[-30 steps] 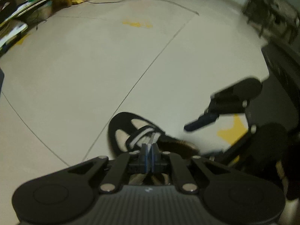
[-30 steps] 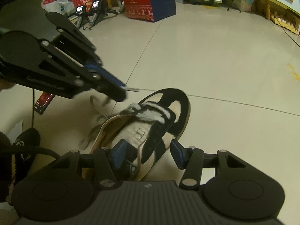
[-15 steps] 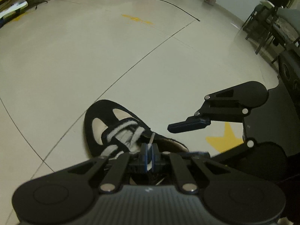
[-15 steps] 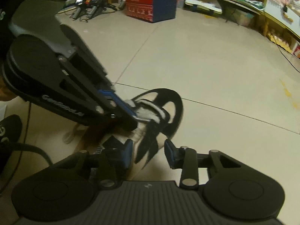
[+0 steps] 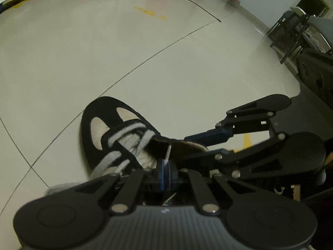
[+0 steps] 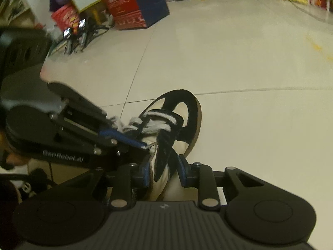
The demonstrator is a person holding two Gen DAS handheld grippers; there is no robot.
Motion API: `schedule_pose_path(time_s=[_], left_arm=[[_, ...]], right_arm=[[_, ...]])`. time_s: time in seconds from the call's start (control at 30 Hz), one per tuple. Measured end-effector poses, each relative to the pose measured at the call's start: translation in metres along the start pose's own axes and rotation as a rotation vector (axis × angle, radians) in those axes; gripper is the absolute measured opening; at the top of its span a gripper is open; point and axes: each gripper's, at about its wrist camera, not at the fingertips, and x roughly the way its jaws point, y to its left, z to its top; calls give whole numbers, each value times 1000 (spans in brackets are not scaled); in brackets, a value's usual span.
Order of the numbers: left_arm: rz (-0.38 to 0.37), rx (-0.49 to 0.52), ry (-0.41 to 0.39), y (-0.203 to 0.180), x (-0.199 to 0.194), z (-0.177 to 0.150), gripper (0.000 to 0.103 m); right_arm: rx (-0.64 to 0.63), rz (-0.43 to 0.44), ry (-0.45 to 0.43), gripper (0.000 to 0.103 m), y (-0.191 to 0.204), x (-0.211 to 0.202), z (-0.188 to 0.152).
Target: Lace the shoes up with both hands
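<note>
I see one shoe [image 5: 108, 137] lying on the pale tiled floor, lower centre of the left wrist view — black suede with cream panels at the toe, a tan sole edge showing in the right wrist view [image 6: 187, 120]. Its toe points up the frame, away from me. Thick white laces [image 6: 158, 123] cross the upper eyelets; lower down they look loose. A thin lace tip [image 5: 167, 153] stands up just behind the tongue — pinched, it seems.

Tiled floor [image 5: 166, 58], black cable [image 5: 187, 0], dark chairs [image 5: 295, 31], red-and-blue box [image 6: 137, 6]
</note>
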Motion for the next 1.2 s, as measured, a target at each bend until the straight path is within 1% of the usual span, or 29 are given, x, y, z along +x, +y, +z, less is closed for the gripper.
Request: schedule_pose_path(time_s=[0.1, 0.3, 0.37, 0.47, 0.57, 0.67, 0.7, 0.87, 0.93, 0.97, 1.1, 1.2], left_arm=[[0, 11, -2, -1, -1, -1, 4], [-19, -35, -8, 5, 0, -1, 4], [-19, -27, -6, 4, 0, -2, 4], [-23, -34, -1, 5, 1, -2, 4], [-26, -27, 1, 6, 0, -2, 4], [-34, -51, -1, 9, -1, -1, 4], [-40, -70, -3, 10, 0, -1, 4], [-65, -170, 6, 19, 8, 1, 4], [-62, -185, 11, 20, 9, 3, 4], [-55, -196, 10, 21, 8, 4, 4], [-69, -264, 20, 27, 9, 5, 4], [-56, -233, 25, 23, 10, 8, 4]], right_arm=[[84, 28, 6, 28, -6, 1, 0], [94, 44, 3, 28, -8, 1, -1], [167, 80, 2, 26, -17, 1, -3], [301, 135, 3, 26, -34, 4, -7], [473, 197, 2, 26, -51, 7, -15], [659, 269, 17, 26, -69, 12, -25], [731, 297, 25, 26, -76, 15, -28], [1001, 402, 52, 25, -95, 20, -47], [1025, 414, 47, 25, -94, 19, -49], [1018, 413, 47, 25, -93, 19, -49], [970, 401, 55, 25, -91, 17, -42], [925, 380, 54, 25, -87, 18, -39]])
